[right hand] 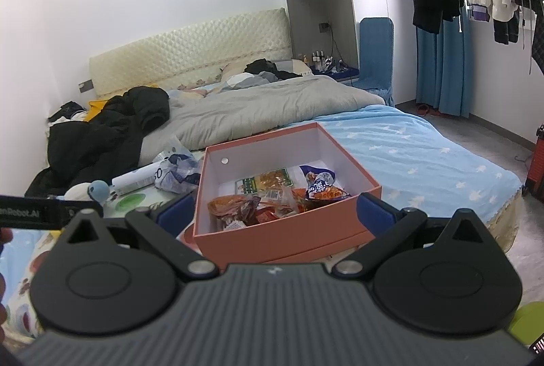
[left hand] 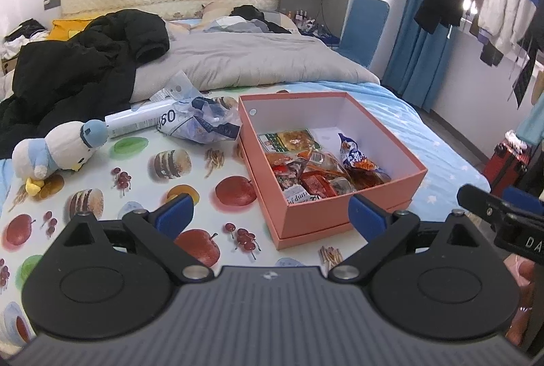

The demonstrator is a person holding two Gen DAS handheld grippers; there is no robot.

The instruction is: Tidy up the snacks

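While both my grippers gape empty, the crumpled bag (left hand: 200, 123) lies upper-left of my left gripper (left hand: 272, 213), nearer it than my right gripper (right hand: 273, 213).

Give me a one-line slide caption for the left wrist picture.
Open left tool hovers empty before a pink box of snack packets on a fruit-print sheet.

The box (left hand: 316, 216) is salmon-pink outside, white inside. The snacks (left hand: 316, 169) are orange, red, green and blue. The sheet (left hand: 136, 182) is white with printed fruit; the blanket (left hand: 425, 135) is light blue with white stars.
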